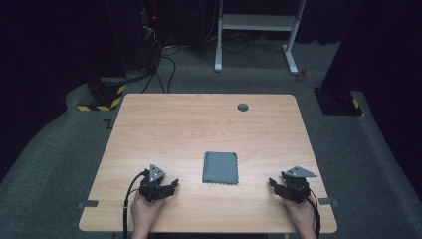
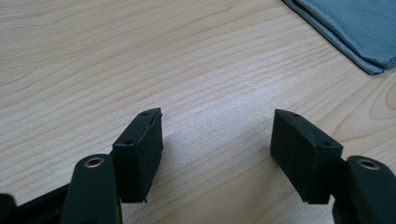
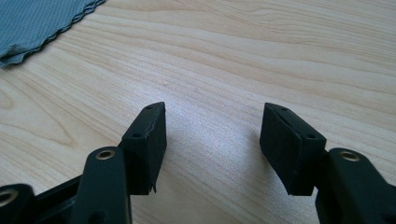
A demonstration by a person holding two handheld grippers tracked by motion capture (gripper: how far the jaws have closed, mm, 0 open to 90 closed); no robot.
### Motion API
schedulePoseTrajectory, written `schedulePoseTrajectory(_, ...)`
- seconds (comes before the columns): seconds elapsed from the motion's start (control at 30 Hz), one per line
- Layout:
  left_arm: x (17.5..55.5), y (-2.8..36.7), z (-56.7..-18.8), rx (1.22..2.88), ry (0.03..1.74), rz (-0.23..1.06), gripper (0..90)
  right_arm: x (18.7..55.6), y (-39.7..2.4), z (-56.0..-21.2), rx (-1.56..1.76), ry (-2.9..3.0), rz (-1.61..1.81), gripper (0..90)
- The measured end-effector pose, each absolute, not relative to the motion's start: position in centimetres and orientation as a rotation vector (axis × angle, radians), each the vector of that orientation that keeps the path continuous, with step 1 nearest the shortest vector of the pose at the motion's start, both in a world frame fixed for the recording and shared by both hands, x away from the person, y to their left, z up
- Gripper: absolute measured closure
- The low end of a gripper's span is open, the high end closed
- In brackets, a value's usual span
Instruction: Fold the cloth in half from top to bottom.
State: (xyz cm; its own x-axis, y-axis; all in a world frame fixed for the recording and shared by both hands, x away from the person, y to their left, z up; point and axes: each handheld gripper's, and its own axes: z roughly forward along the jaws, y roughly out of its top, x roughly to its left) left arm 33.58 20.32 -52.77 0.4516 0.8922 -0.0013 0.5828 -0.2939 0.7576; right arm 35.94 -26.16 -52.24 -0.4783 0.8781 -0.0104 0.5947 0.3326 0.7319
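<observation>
On the light wooden table (image 1: 164, 124), a folded grey square cloth (image 1: 220, 168) lies flat between left gripper (image 1: 171, 185) and right gripper (image 1: 273, 183); both jaws stand wide, empty, apart from it.

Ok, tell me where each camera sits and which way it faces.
High view: above the person's side, looking forward and down on the wooden table; shows both hands, the left tool, the right tool and the folded grey cloth between them.
Left gripper view: rides the left tool, low over the wood; open jaws, cloth corner at upper right.
Right gripper view: rides the right tool; open jaws, cloth edge at upper left.
Shared: all three show the cloth and the tabletop.
</observation>
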Motion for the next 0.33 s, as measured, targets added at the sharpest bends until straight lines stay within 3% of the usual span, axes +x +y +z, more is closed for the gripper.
schedulePoseTrajectory(0.33, 33.58, 20.32, -52.77, 2.001, 1.230, 0.563, 34.7, 35.92, -26.15, -52.23, 1.289, 2.204, 0.954, 43.7)
